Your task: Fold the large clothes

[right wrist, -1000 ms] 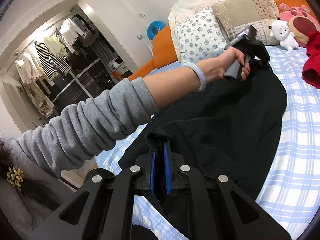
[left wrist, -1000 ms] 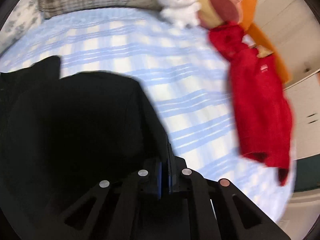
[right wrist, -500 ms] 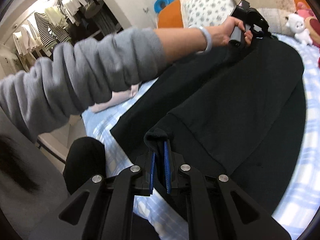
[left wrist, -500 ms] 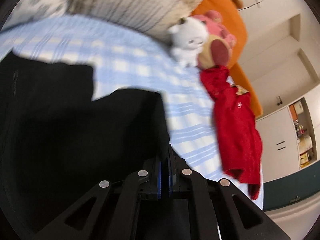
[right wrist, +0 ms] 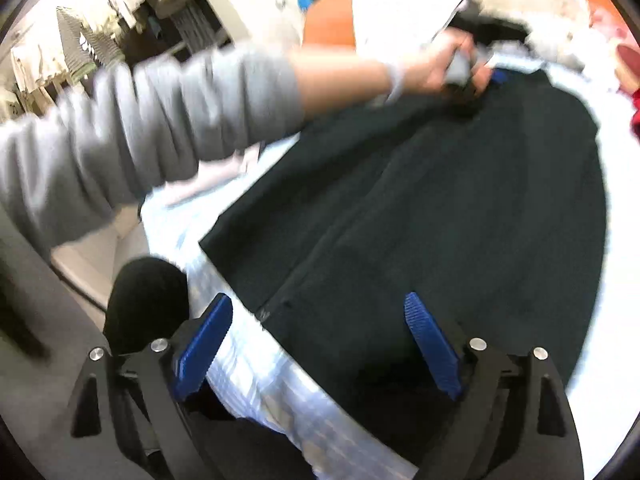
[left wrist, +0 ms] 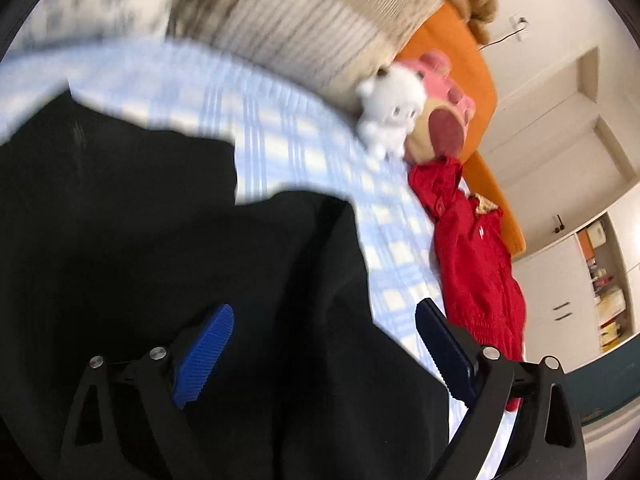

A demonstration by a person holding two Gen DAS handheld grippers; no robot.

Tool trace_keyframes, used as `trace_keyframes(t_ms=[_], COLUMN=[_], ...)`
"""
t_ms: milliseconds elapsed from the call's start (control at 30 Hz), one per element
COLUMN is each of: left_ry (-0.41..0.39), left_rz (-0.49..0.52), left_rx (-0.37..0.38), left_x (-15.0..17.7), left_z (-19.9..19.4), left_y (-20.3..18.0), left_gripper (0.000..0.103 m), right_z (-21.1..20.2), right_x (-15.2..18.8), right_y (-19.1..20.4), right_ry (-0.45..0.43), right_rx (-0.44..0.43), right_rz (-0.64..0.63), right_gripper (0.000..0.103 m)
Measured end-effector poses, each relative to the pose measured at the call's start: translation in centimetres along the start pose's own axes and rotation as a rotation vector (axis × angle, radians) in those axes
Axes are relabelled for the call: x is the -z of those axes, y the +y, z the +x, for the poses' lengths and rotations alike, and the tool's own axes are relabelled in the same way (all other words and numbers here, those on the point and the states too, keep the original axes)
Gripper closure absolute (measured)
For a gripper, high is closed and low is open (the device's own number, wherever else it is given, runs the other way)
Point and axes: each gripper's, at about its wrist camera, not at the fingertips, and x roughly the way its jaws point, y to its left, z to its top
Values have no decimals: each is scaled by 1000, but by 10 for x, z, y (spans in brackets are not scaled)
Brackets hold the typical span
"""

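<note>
Item: black garment (right wrist: 460, 208), large, dark knit; it is spread over the blue checked bed sheet (left wrist: 280, 120) and fills the centre and right of the right wrist view and the lower left of the left wrist view.
Fold state: one layer is seen lying over another, with a straight folded edge running diagonally from the lower centre towards the upper right of the right wrist view; the fold is judged part done.
Left gripper (left wrist: 324, 340): fingers (left wrist: 204, 352) are spread wide, nothing is pinched; it is held low over the garment's edge at the lower centre of its own view. The same tool is seen at the upper right of the right wrist view, gripped by the left hand (right wrist: 452, 64).
Right gripper (right wrist: 320, 344): fingers (right wrist: 430, 348) are spread wide, nothing is held; the garment's near corner lies between them at the bottom of the frame.
Step in hand: release is judged complete; a fresh hold is needed.
Handling advice: both layers should be taken together at matching corners, the cloth kept taut between the two tools, and the edges laid flush so no crease is trapped.
Other goods: red garment (left wrist: 476, 256) at right; white plush toy (left wrist: 388, 108) and pink plush toy (left wrist: 444, 120) at upper right; pillows (left wrist: 288, 32) along the top.
Image quality: motion blur is present in both views.
</note>
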Motion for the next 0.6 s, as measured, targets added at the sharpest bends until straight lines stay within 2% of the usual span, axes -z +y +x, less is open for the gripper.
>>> trace_keyframes(t_ms=[67,133,200,267,367,433,467,500,567,600], left_ry=[-16,-15,-19,-6,37,44,46,50,70,84], left_rz=[-16,-31,3,19,27,27,24,28,59,67], left_rx=[15,0,-18,-29,-71,-79,-76,-77,-99,-102], left_x=[-8,-19,-28,-32,-33,-32,-31,-31,-28,-27], left_z=[-5,-1,6,17,42,56,60,63,74,77], left_y=[-3,-8,-19,-27,-32,-34,-35,-36,-39,-40], left_gripper=[10,10,10,10,10,20,20,20,28,41], right_z=[-24,-40,-44,-40,-24,-7,-3,4,18,23], right_x=[-14,-34,-50,-75,-98,-110,-114,-119,-128,-131], right_y=[-19,-57,-99,-163,-235,-275,-285,-294,-303,-305], right_ry=[-78,-159,-200,-221,-226,-201,-191,-185,-179,-181], right_rx=[54,154,214,210,228,275,286,277,255,235], right_rz=[23,71,136,257,402,468,481,493,493,485], right_gripper=[10,10,10,23,27,30,30,30,33,38])
